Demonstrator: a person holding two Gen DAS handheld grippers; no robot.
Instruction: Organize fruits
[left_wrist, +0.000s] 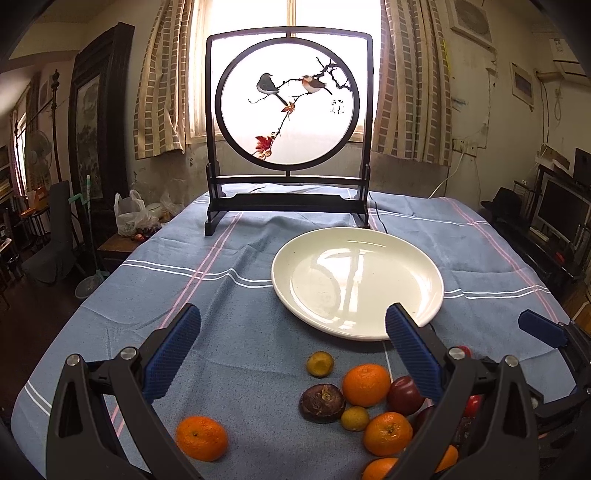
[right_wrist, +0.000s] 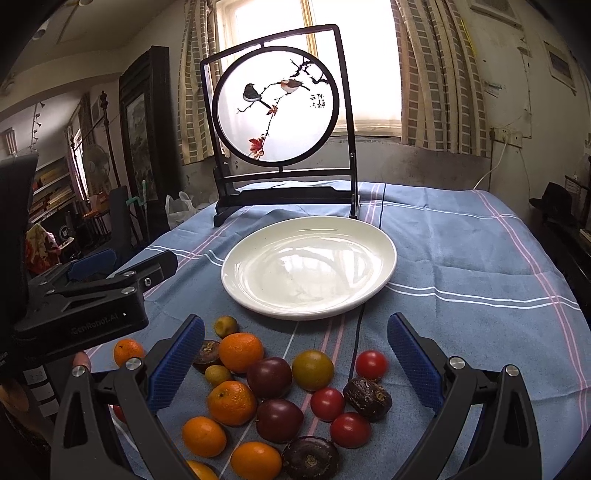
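An empty white plate (left_wrist: 357, 282) sits on the blue striped tablecloth; it also shows in the right wrist view (right_wrist: 308, 266). In front of it lies a loose pile of fruit: several oranges (right_wrist: 241, 352), dark purple plums (right_wrist: 269, 376), red cherry tomatoes (right_wrist: 371, 364), small yellow fruits (right_wrist: 225, 325), a green-yellow fruit (right_wrist: 312, 370) and brown water chestnuts (right_wrist: 310, 458). One orange (left_wrist: 201, 438) lies apart at the left. My left gripper (left_wrist: 291, 350) is open above the pile's left side. My right gripper (right_wrist: 295, 358) is open above the pile, holding nothing.
A dark wooden table screen with painted birds (left_wrist: 288, 110) stands behind the plate at the table's far edge. A thin black cable (right_wrist: 356, 343) runs under the plate toward the fruit. The table's left edge drops to a cluttered floor with a plastic bag (left_wrist: 129, 216).
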